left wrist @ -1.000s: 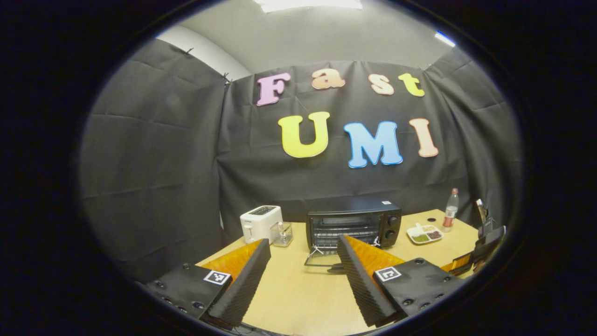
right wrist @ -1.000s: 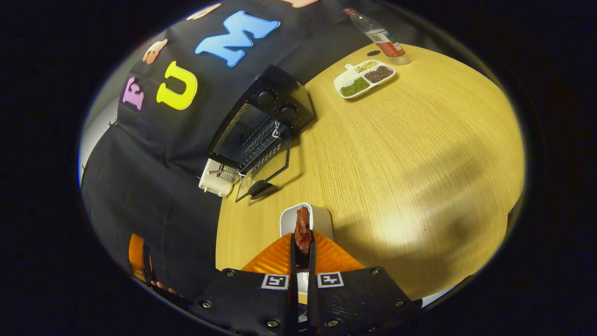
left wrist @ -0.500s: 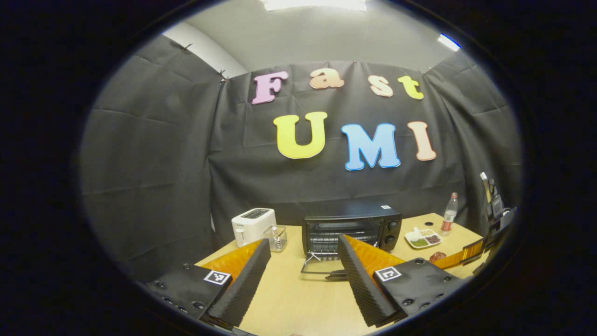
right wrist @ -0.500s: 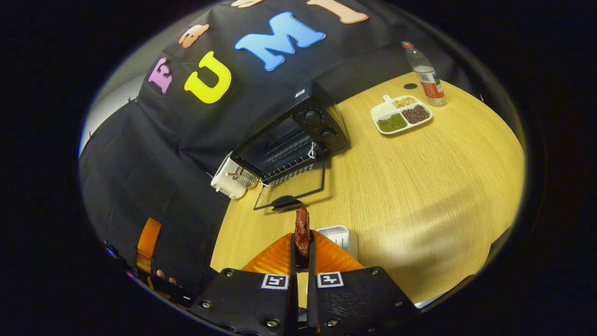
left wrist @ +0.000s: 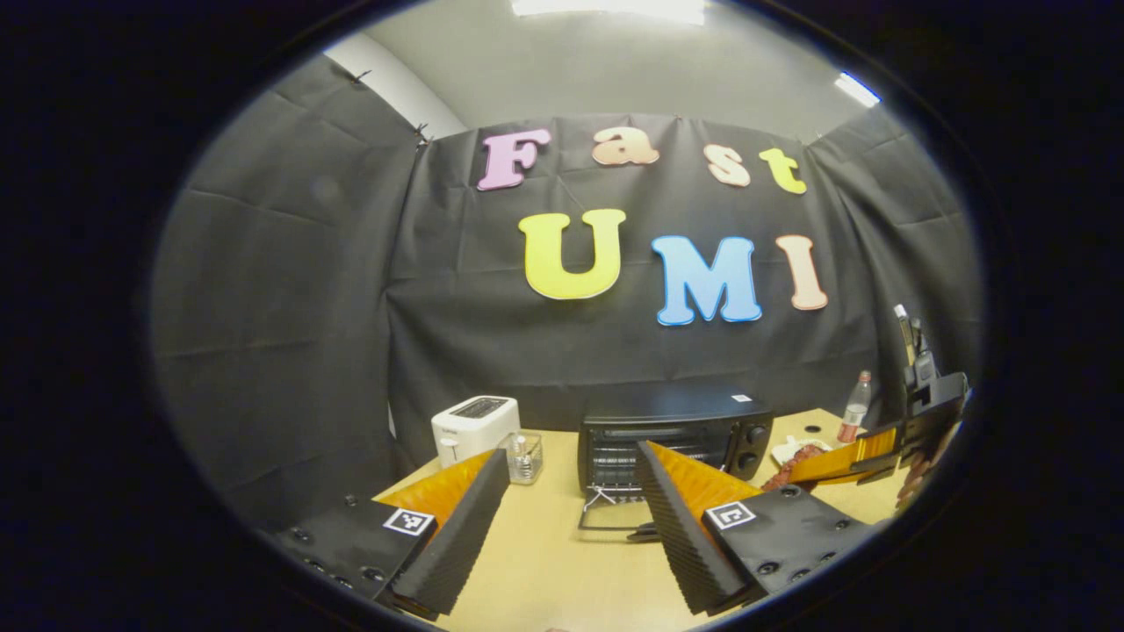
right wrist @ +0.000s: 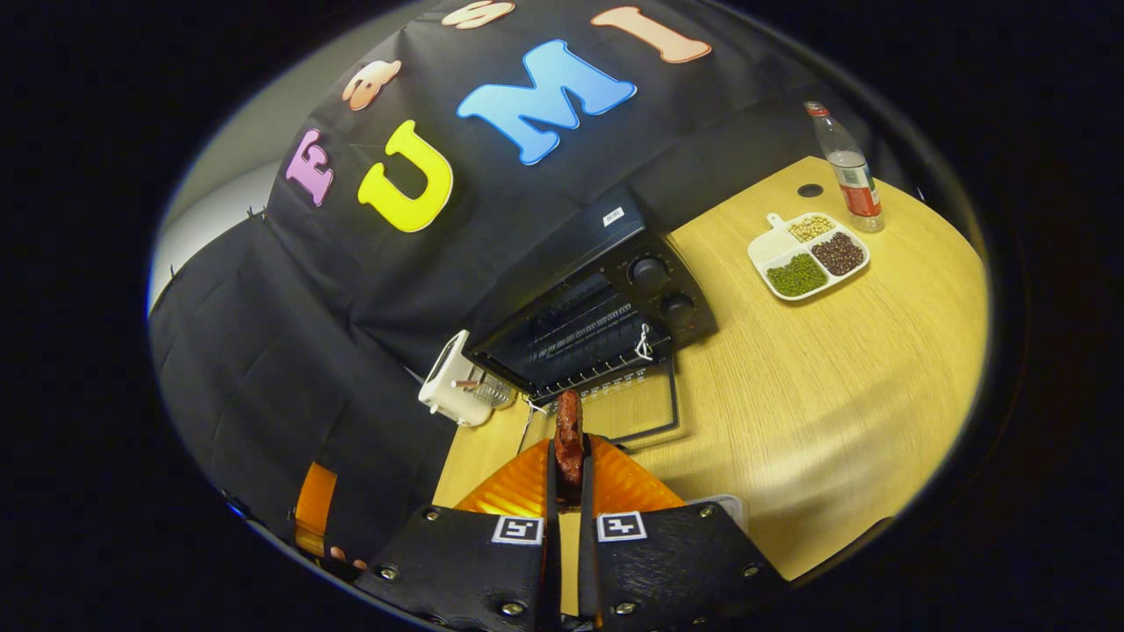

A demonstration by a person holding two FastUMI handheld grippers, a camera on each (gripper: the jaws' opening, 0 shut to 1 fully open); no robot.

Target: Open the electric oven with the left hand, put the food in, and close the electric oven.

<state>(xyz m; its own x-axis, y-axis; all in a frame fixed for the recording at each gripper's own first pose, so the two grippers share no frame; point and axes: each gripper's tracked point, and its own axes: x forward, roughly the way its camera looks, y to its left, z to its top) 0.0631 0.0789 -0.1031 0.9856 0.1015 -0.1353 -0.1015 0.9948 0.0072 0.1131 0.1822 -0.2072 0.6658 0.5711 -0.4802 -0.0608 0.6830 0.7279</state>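
Closer to the oven [right wrist: 606,298] than a second ago, the right gripper [right wrist: 569,456] is clenched on the food [right wrist: 569,434], a dark red piece pinched between both fingers, its tip now over the front edge of the lowered door [right wrist: 637,408], no longer above the small white dish [right wrist: 724,505] that now lies by the gripper's body. The left gripper [left wrist: 571,518] hangs back over the bench [left wrist: 553,562], released, its fingers spread wide with nothing between them. Judging by this, the opening step is done: the door lies flat on the bench and the rack inside is bare. Putting the food in and closing the door are left. In the left gripper view the right gripper [left wrist: 803,463] comes in from the right with the food [left wrist: 788,465] at its tip, level with the oven [left wrist: 672,434] mouth but off to the side; that sideways gap is hard to read from the right gripper view, which instead looks down on the oven top, its two knobs, a sectioned tray [right wrist: 808,254] and a bottle [right wrist: 846,167] well apart on the bench. A white toaster [left wrist: 474,424] stands left of the oven.
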